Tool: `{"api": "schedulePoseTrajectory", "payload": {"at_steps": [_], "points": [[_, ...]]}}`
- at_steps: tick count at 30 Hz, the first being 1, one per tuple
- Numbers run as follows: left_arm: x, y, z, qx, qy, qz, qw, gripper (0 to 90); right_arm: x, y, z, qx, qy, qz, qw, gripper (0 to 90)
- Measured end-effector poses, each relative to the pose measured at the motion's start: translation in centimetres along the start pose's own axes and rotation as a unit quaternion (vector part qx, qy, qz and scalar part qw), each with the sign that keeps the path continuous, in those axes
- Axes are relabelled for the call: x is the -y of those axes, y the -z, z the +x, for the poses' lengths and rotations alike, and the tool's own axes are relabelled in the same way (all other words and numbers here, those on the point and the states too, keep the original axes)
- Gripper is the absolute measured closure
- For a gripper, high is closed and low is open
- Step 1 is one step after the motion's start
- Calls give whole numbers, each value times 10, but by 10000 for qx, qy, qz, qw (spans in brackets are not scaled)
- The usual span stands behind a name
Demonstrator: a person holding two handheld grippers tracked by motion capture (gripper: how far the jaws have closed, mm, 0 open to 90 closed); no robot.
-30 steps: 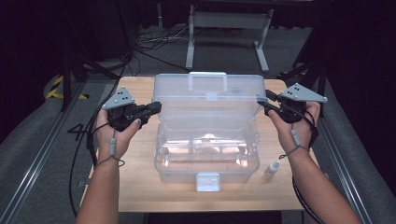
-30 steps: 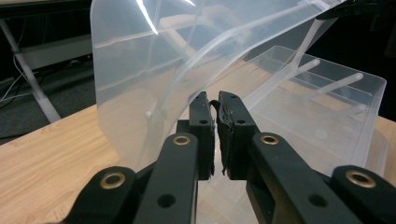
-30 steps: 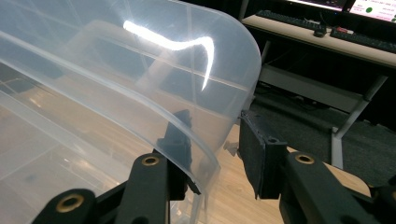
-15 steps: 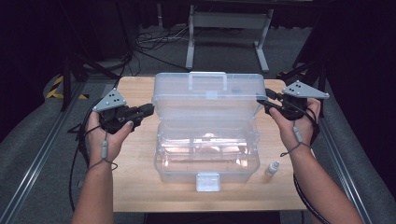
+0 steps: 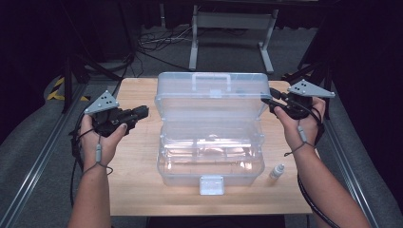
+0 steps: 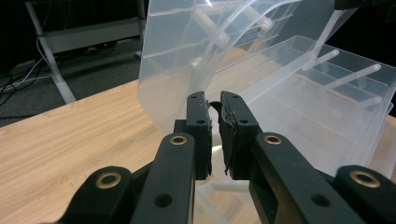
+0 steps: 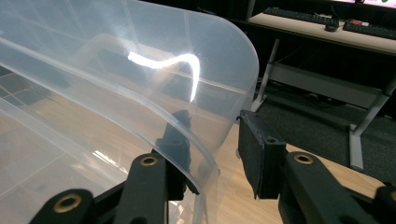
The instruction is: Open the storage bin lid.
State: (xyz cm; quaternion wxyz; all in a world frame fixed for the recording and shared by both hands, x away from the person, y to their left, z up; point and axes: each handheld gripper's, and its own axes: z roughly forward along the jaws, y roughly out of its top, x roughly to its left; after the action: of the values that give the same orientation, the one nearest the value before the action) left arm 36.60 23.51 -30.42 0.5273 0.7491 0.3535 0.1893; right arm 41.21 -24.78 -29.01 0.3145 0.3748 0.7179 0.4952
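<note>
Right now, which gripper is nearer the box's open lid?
Right. The right gripper has its open jaws astride the lid edge; the left gripper sits shut, slightly off the lid's other side.

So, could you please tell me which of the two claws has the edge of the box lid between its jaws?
The right claw: its open jaws straddle the clear lid edge. The left claw is shut, beside the box.
</note>
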Motion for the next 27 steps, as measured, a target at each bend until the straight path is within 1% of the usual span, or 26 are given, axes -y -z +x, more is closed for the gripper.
{"api": "schedulePoseTrajectory", "payload": {"at_steps": [3, 7, 14, 15, 21, 22, 27], "points": [[0, 0, 0, 31, 24, 5, 10000, 824, 0, -1, -1, 6, -49, -19, 10000, 650], [1, 0, 2, 33, 39, 23, 10000, 823, -1, -3, -2, 2, -5, -40, 10000, 650], [4, -4, 1, 84, 48, 141, 9999, 818, -2, -7, -5, -36, -142, -47, 9999, 650], [4, -4, 1, 85, 77, 142, 9998, 819, -3, -7, -5, -34, -154, -43, 9999, 651], [7, -6, 1, 100, 77, 226, 9997, 822, -4, -11, -7, -7, -183, -104, 9998, 655], [7, -6, 1, 101, 76, 234, 9996, 822, -4, -12, -8, -7, -237, -130, 9996, 655], [8, -4, 2, 99, 81, 237, 9996, 823, -5, -15, -10, -25, -335, -135, 9993, 654]]}}
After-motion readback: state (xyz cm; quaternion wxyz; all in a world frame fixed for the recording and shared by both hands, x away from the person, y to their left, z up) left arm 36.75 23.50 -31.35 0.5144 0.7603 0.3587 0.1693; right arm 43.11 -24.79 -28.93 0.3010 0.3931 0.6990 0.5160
